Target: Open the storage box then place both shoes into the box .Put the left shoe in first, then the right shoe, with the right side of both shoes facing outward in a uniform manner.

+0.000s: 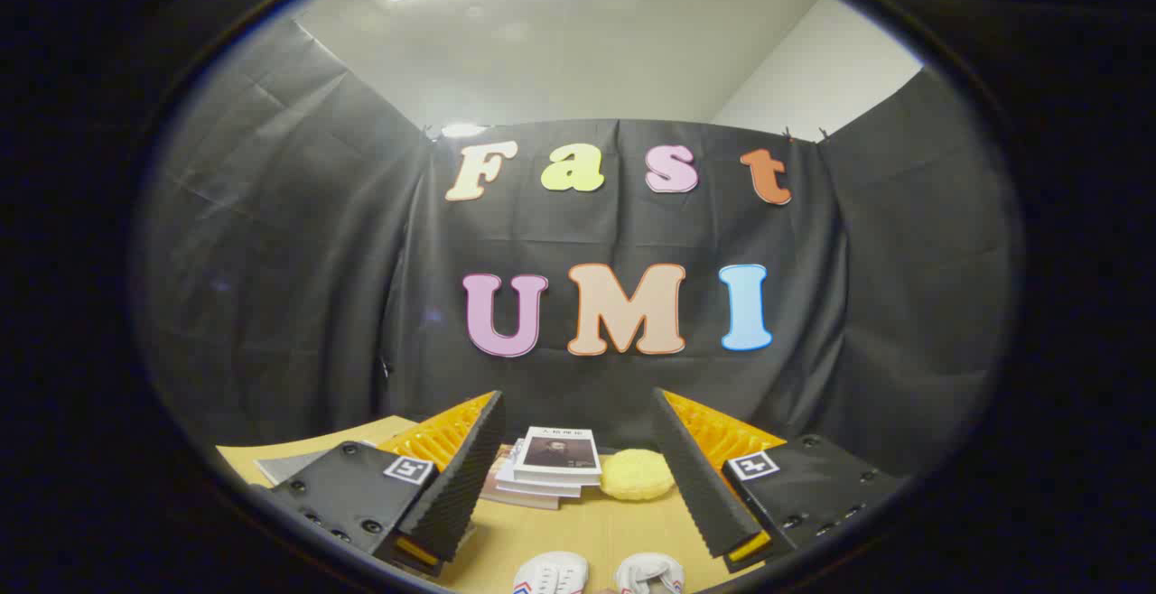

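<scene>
My gripper (578, 463) is wide open, nothing btwn fingers. Both shoes (598, 573) sit on table (578, 531) just below/between fingers, untouched. No box seen. Books (551, 466) and yellow sponge (637, 475) beyond. Looks like nothing done yet; open box, left shoe, then right.

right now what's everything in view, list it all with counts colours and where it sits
shoes: 2, white with red and blue trim, side by side on the table nearest the camera, below the gap between the fingers
stack of books: 1 stack, white covers, top one with a dark picture, beyond the fingers near the wall
round pad: 1, pale yellow, right beside the books
grey sheet: 1, on the table behind the left finger
table: 1, light wood
gripper: 1, fingers spread wide apart, holding nothing
</scene>
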`<state>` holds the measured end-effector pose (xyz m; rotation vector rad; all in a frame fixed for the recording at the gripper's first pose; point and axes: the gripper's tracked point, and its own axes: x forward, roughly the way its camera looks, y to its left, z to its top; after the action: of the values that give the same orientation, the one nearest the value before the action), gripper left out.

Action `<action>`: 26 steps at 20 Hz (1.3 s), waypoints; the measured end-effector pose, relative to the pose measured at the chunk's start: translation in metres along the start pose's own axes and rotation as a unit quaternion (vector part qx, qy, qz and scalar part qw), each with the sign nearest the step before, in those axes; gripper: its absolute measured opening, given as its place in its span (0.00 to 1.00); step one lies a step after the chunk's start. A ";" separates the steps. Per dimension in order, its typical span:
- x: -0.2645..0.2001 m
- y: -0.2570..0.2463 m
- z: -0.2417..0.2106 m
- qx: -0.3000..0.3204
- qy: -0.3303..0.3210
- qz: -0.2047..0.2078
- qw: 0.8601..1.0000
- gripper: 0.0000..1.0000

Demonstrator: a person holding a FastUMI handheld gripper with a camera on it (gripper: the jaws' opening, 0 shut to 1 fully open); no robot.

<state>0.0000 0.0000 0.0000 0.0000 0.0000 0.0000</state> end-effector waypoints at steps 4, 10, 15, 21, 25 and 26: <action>0.005 0.004 0.001 0.004 -0.003 0.012 1.000 1.00; 0.010 0.004 -0.006 0.007 0.003 0.019 1.000 1.00; 0.012 0.002 -0.008 0.011 0.003 0.017 1.000 1.00; 0.017 0.001 -0.014 0.010 0.011 0.023 1.000 1.00; 0.019 -0.003 -0.021 0.028 0.022 0.032 0.999 1.00; 0.020 0.002 -0.023 0.042 0.026 0.044 0.998 1.00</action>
<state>0.0204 0.0018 -0.0230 0.0843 0.0530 0.0872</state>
